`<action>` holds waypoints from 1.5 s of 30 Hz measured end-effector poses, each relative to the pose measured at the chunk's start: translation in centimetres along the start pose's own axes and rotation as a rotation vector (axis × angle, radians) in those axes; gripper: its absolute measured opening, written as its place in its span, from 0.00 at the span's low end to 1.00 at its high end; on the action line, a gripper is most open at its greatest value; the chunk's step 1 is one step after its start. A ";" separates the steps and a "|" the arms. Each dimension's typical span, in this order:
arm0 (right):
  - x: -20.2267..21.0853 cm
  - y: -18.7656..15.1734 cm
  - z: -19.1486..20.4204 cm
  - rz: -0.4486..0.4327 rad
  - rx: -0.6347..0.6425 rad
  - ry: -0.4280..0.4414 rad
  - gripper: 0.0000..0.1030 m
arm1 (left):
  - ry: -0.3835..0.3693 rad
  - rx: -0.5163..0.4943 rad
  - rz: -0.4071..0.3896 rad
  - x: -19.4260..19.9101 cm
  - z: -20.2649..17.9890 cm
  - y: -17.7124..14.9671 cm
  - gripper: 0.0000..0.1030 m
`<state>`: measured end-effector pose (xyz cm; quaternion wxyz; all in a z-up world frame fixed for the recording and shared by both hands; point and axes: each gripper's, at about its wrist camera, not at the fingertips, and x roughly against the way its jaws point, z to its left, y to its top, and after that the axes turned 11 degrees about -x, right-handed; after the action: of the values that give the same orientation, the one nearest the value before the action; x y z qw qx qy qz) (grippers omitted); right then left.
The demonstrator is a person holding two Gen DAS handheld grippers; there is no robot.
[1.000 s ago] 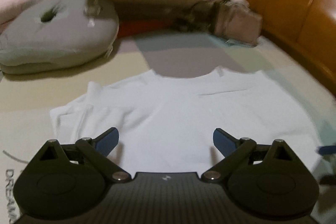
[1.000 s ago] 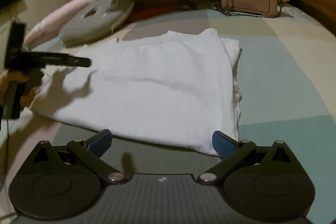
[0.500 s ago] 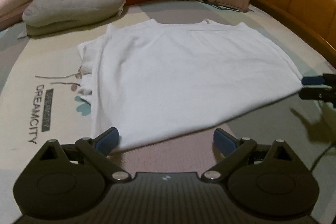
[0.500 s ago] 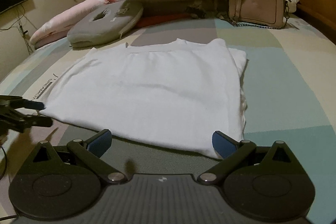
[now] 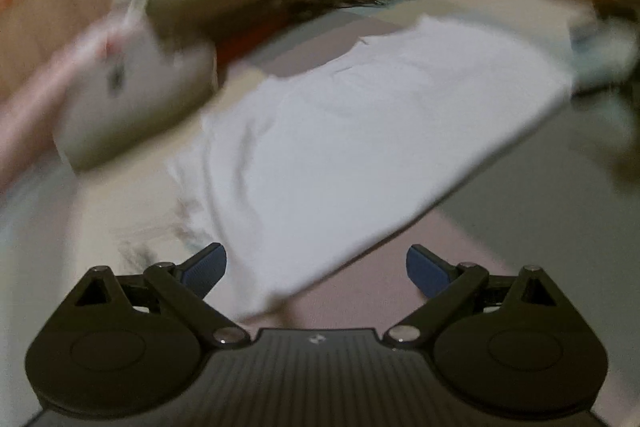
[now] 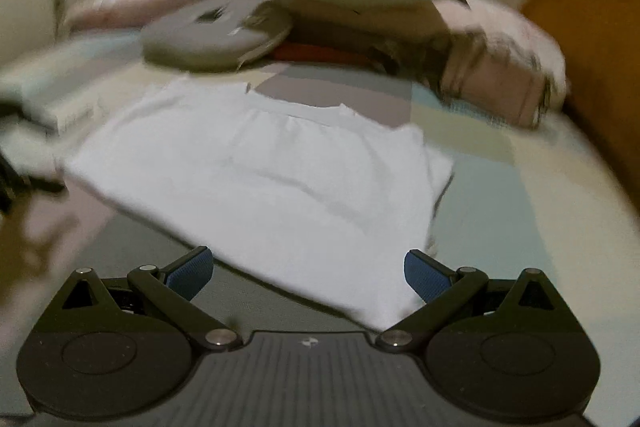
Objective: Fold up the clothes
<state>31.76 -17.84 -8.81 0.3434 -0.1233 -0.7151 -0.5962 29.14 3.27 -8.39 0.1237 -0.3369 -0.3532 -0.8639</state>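
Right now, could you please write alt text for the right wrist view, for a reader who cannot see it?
A white T-shirt lies flat on a bed, its near corner between the open right gripper's blue pads. Blurred pillows and a pink handbag sit behind.

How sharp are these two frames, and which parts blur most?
Left wrist: heavy motion blur over pillows and white T-shirt; only the left tool stays crisp. Right wrist: milder smear, worst at the edges; the grey cushion still reads, right tool sharp.
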 end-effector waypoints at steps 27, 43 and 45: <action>-6.7 -1.1 9.8 -0.100 0.742 -0.204 1.00 | 0.219 -0.702 -0.155 -5.1 -7.8 4.4 0.98; -8.2 -1.1 8.9 -0.113 0.745 -0.264 1.00 | 0.349 -0.796 -0.093 -6.5 -7.8 4.8 0.96; -8.2 -1.0 8.6 -0.120 0.750 -0.248 1.00 | 0.349 -0.803 -0.074 -6.7 -7.0 4.2 0.97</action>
<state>34.24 -8.10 -15.28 0.2401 -0.0184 -0.9252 -0.2933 32.58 -4.76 -14.35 0.0099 -0.1945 0.0252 -0.9805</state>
